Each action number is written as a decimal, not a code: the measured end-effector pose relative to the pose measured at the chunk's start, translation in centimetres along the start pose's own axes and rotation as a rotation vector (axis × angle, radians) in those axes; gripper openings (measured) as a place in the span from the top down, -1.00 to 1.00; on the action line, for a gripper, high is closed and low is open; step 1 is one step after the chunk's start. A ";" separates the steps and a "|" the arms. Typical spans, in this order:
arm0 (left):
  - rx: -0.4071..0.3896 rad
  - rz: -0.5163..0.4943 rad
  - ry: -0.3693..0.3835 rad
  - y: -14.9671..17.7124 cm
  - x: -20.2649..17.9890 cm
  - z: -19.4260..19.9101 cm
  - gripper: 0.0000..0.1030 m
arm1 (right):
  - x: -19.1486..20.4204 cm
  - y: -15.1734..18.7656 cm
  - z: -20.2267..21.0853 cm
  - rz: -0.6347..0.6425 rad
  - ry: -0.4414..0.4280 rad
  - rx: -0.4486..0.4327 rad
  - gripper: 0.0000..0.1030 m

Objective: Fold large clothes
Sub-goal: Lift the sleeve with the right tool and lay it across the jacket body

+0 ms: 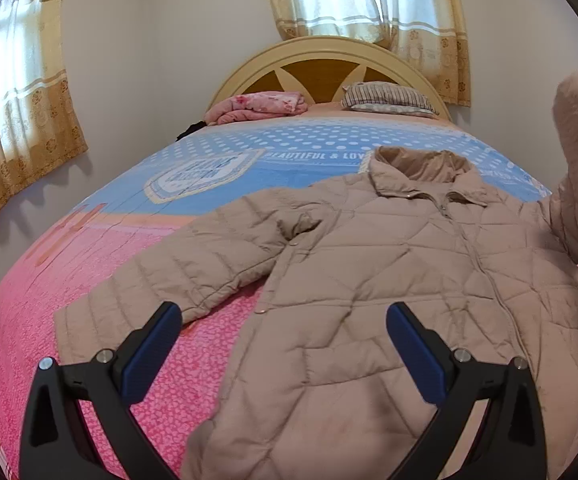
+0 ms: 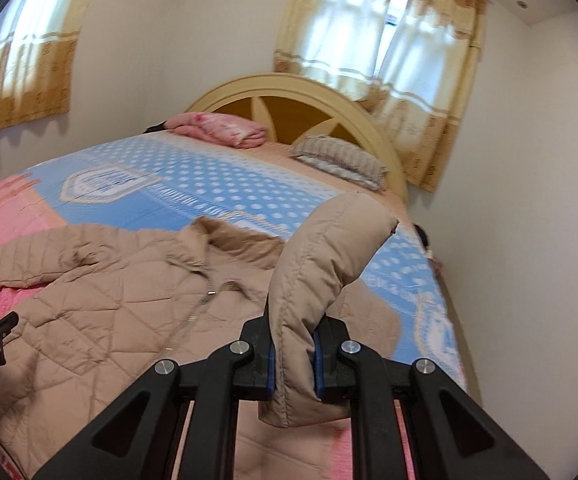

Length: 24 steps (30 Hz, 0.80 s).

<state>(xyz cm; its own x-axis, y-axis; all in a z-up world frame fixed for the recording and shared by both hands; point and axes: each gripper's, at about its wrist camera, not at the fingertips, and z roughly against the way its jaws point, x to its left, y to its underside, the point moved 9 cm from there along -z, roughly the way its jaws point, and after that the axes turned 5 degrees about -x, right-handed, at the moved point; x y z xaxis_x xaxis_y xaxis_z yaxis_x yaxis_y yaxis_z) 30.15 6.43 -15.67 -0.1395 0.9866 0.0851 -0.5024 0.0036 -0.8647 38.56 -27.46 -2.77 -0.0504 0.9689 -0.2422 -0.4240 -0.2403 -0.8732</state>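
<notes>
The right hand-held gripper (image 2: 295, 354) is clamped on a sleeve (image 2: 321, 256) of the beige quilted jacket (image 1: 369, 280), lifting it. The left hand-held gripper (image 1: 285, 320) gapes wide, empty, above the jacket spread on the bed (image 1: 89, 280) beyond.

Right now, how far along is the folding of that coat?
Barely begun. Done: the coat lies spread face up on the bed, zipped. In hand: the right gripper is shut on one sleeve, lifted off the bed. The left gripper is open and empty above the hem; the other sleeve lies flat. Left: both sleeves and the body, no fold yet.
</notes>
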 end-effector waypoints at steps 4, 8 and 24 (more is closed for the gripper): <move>0.003 0.005 -0.009 0.0 0.9 -0.3 -1.00 | 4.0 0.6 -2.2 0.006 -0.067 0.019 0.75; 0.009 0.004 -0.024 0.2 1.8 -0.7 -1.00 | 8.4 2.1 -4.8 0.000 -0.140 0.057 0.75; 0.036 -0.021 -0.055 0.5 2.6 -1.9 -1.00 | 17.8 9.4 -12.6 -0.090 -0.324 0.254 0.69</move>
<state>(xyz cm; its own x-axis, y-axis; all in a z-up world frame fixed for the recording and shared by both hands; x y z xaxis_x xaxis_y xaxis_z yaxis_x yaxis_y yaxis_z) 31.15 9.28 -16.86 -0.1749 0.9758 0.1312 -0.5361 0.0174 -0.8440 45.03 -13.17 -20.65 -0.2678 0.9634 0.0113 -0.6469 -0.1710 -0.7432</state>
